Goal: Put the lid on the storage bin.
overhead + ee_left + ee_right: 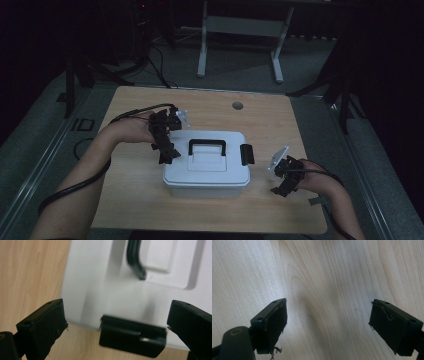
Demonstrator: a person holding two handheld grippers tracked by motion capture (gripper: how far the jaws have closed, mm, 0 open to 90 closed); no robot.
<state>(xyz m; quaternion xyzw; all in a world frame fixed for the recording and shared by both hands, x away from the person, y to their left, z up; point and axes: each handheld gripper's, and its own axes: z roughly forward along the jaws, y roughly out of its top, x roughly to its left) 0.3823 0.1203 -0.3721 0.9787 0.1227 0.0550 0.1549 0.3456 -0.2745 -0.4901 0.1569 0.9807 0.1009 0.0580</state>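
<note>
A white plastic box [206,170] with a black carry handle [207,146] sits in the middle of the wooden table [135,200]. It has a black latch at each end; the right-end latch [246,154] is in plain sight. My left gripper [167,152] hangs at the box's left end. In the left gripper view it [117,308] stands open, with the left-end latch [132,338] between its jaws and a clear gap on one side. My right gripper [282,189] rests to the right of the box, open [329,308] over bare wood.
A round cable hole [237,105] lies near the table's far edge. Beyond the table a white desk frame [240,30] stands on the dark floor. Cables trail from both grippers along the forearms. Bare wood runs in front of the box and on both sides of it.
</note>
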